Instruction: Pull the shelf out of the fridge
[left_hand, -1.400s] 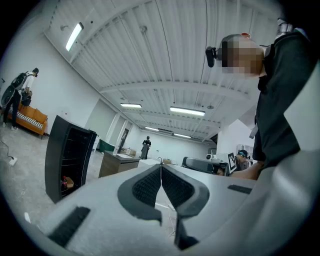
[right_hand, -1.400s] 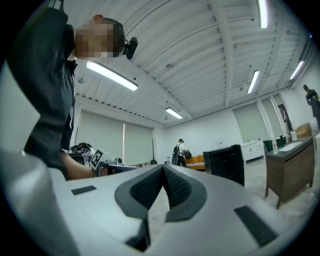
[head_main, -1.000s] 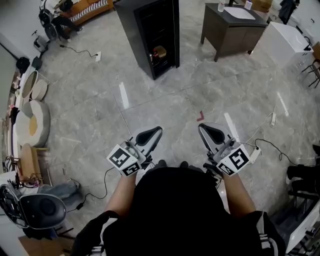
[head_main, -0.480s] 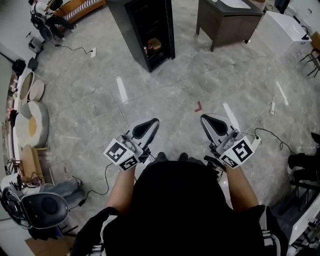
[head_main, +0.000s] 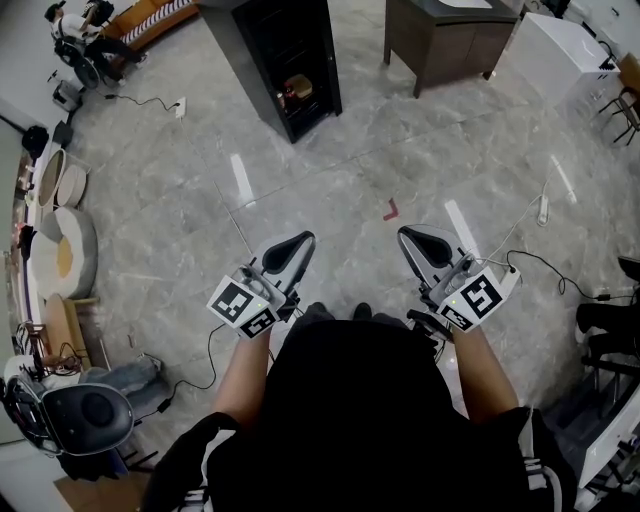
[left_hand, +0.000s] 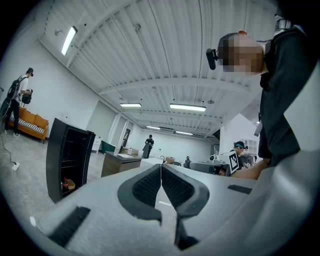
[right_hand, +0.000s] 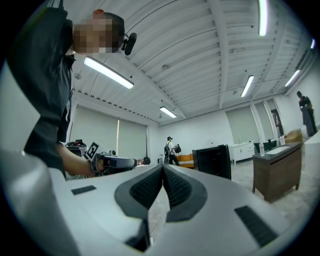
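Approach step, pull not yet started. Fridge (head_main: 285, 60) stands well apart, ahead of both grippers; shelf inside, too small to make out. Left gripper (head_main: 293, 248) and right gripper (head_main: 418, 243): fingers clenched, empty. Next: close in, release fingers, grasp shelf front edge.

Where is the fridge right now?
In the head view the fridge stands at the top, just left of the middle, with the brown cabinet to its right. The left gripper view shows it on the left.
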